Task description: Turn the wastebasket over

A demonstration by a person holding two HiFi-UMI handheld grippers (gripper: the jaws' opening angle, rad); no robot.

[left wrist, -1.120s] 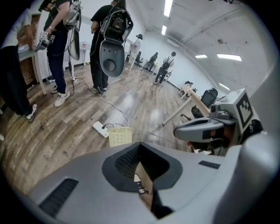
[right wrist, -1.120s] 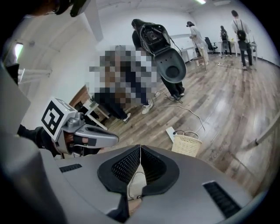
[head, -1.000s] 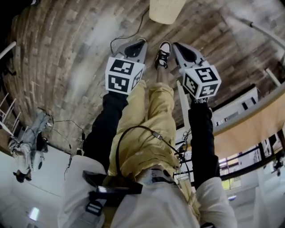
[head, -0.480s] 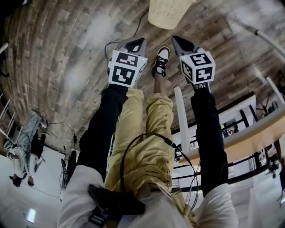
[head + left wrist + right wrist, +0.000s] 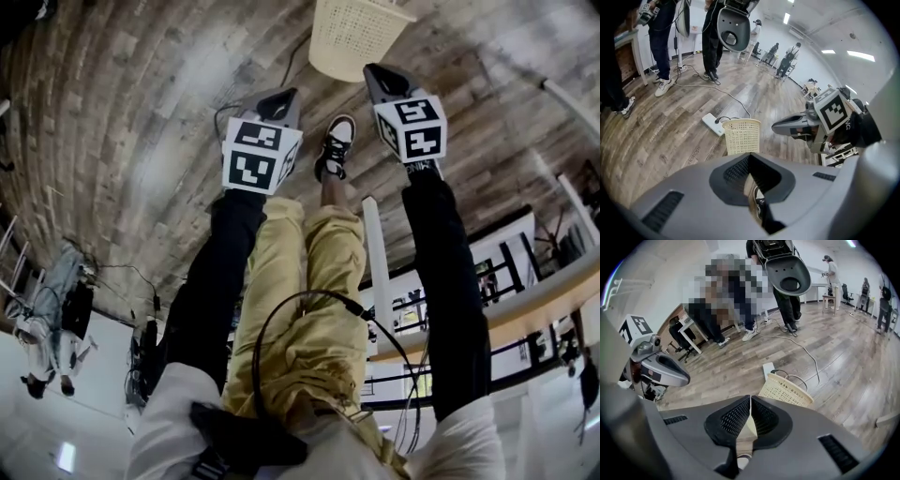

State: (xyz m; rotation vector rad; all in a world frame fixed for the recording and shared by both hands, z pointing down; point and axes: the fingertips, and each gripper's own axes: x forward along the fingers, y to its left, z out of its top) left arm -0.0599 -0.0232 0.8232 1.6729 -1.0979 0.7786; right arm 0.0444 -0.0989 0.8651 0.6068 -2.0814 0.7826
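The wastebasket point(image 5: 354, 36) is a cream perforated plastic bin standing on the wood floor, at the top of the head view. In the left gripper view the wastebasket point(image 5: 742, 136) stands upright with its rim on top. My left gripper point(image 5: 284, 96) is shut and empty, short of the bin and to its left. My right gripper point(image 5: 371, 71) is shut too, with nothing in it, its tip close beside the bin's near right side. In the right gripper view the wastebasket point(image 5: 785, 390) lies just past the shut jaws of the right gripper point(image 5: 750, 398).
A white power strip point(image 5: 714, 124) with a trailing cable lies on the floor just behind the bin. My own shoe point(image 5: 336, 145) stands between the two grippers. Several people point(image 5: 663, 42) stand farther back. A white table edge point(image 5: 375, 253) runs at my right.
Both grippers have dropped toward the floor and come nearer the wastebasket, which now shows more fully in the head view. The right gripper has rolled a little.
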